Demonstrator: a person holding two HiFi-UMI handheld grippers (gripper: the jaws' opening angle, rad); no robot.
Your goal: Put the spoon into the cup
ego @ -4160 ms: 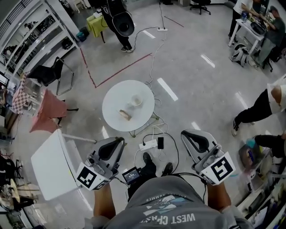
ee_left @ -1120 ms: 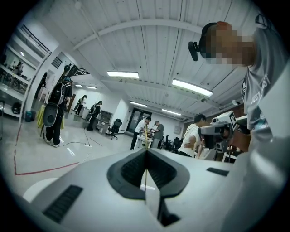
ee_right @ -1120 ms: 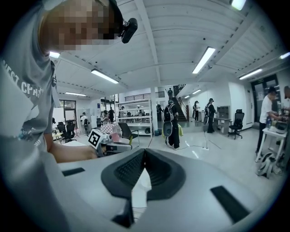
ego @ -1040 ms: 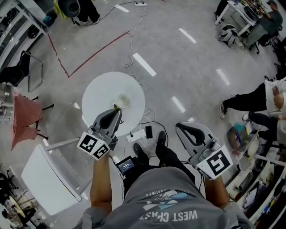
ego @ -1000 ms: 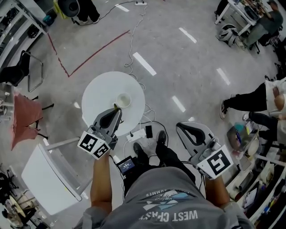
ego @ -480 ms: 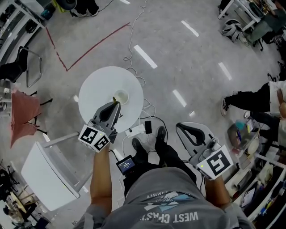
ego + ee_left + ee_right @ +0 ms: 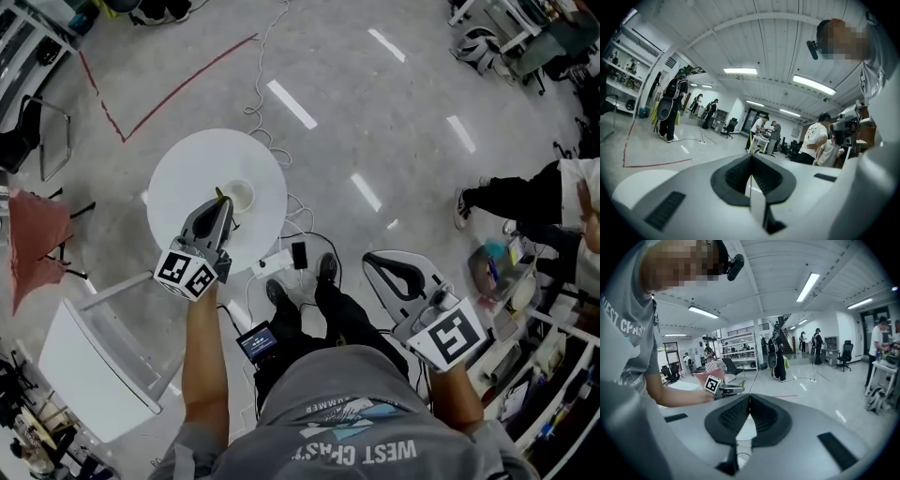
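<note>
A white cup [image 7: 240, 195] stands near the middle of the round white table [image 7: 183, 169]. My left gripper [image 7: 222, 201] reaches over the table's near side, shut on the spoon [image 7: 219, 193], whose tip pokes out just left of the cup. In the left gripper view the spoon [image 7: 751, 143] shows edge-on as a thin yellowish line rising from the closed left gripper [image 7: 751, 157]. My right gripper [image 7: 371, 262] hangs over the floor to the right, away from the table, shut with nothing in it. The closed right gripper [image 7: 750, 396] also shows in its own view.
A power strip [image 7: 275, 263], a phone [image 7: 298, 255] and cables lie on the floor by the table's foot. A white board-like table [image 7: 89, 356] stands at the lower left, and a red-draped chair [image 7: 28, 244] at the left. A person's legs [image 7: 511, 199] are at the right.
Four seconds ago the spoon lay on the table and both grippers were near my body. Over the last second the left gripper carried the spoon forward, closer to the cup; the right barely moved.
</note>
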